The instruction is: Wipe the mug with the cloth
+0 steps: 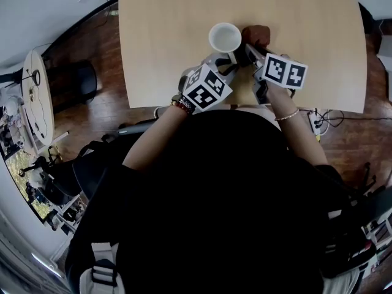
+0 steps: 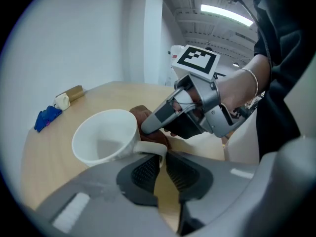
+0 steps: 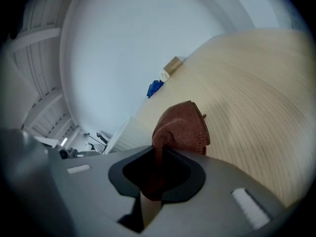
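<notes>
A white mug (image 1: 224, 38) stands on the light wooden table (image 1: 159, 35), open side up. Its handle (image 2: 151, 150) sits between the jaws of my left gripper (image 2: 162, 163), which is shut on it. My right gripper (image 3: 159, 162) is shut on a brown cloth (image 3: 182, 127), whose loose end bulges out past the jaws. In the left gripper view the cloth (image 2: 142, 114) lies against the mug's wall (image 2: 106, 135) beside the handle, with the right gripper (image 2: 170, 117) behind it. From the head view, the cloth (image 1: 257, 34) is at the mug's right side.
A blue object (image 2: 48, 116) and a small tan box (image 2: 69, 95) lie at the table's far edge. Left of the table stand a round side table (image 1: 37, 97) and a black chair (image 1: 76, 81) on the wooden floor. A power strip (image 1: 315, 121) lies at the right.
</notes>
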{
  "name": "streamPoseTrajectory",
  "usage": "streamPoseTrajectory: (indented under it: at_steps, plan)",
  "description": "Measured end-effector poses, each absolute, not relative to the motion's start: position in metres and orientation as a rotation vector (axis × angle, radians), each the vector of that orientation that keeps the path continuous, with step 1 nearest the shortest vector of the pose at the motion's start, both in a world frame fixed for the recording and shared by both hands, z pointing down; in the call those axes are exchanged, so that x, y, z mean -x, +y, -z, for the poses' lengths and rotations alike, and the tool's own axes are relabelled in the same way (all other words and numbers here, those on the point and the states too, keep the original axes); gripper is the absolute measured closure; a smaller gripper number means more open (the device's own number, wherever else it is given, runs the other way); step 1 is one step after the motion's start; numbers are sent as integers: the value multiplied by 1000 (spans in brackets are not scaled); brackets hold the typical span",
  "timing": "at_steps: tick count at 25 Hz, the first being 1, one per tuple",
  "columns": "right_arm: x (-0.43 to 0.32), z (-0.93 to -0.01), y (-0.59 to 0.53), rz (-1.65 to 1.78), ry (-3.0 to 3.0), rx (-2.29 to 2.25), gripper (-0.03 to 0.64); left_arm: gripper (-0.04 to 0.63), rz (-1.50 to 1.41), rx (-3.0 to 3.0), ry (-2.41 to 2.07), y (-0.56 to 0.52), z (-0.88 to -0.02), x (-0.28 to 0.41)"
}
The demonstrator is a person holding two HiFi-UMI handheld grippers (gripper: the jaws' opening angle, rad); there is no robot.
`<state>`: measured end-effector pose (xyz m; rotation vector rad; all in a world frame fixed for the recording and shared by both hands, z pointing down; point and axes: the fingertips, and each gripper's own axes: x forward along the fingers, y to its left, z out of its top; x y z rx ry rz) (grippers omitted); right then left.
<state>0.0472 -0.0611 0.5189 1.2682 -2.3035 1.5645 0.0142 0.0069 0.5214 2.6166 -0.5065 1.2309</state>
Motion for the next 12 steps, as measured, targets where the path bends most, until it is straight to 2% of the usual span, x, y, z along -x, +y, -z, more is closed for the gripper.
streamPoseTrajectory:
  at_steps: [4,12]
  plan:
    - [-46,-521,-62,-1544,-2303,-1276,571,547,-1222,-2612,-523,5,-521,-17]
    - [-48,-465,-52,-1924,-2454,-1243,571,554,-1235,-2614,-522,3,-522,-22]
